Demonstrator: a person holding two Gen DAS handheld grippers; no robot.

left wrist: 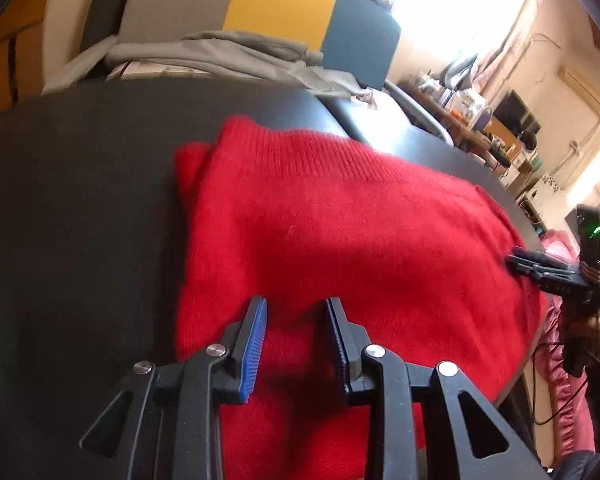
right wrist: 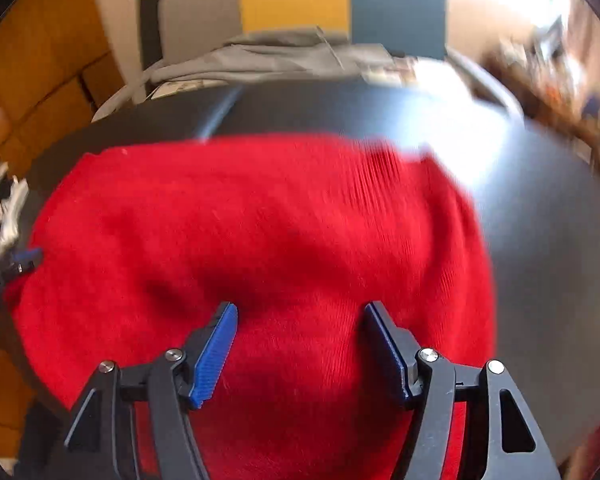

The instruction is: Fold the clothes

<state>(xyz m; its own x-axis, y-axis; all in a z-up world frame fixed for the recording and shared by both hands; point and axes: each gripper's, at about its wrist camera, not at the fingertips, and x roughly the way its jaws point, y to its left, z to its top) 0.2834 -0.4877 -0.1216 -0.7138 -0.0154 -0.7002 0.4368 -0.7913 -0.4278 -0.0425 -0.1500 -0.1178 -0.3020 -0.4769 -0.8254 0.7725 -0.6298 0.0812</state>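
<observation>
Here, sweater: red knit sweater (left wrist: 320, 220), folded, on the dark tabletop (left wrist: 80, 200), reaching its near edge.
Left gripper (left wrist: 296, 312): fingers parted, empty, over the sweater's near part.
Right gripper (right wrist: 300, 316): fingers spread wide, empty, above the sweater.

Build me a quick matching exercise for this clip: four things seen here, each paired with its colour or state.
Things:
1. sweater
2. table
3. left tool
4. grey clothes

Colour or state:
A. black, bare beyond the knit
B. red, lying on the table
C. heaped behind the table
D. open above the knit

Pairs: 1-B, 2-A, 3-D, 4-C
</observation>
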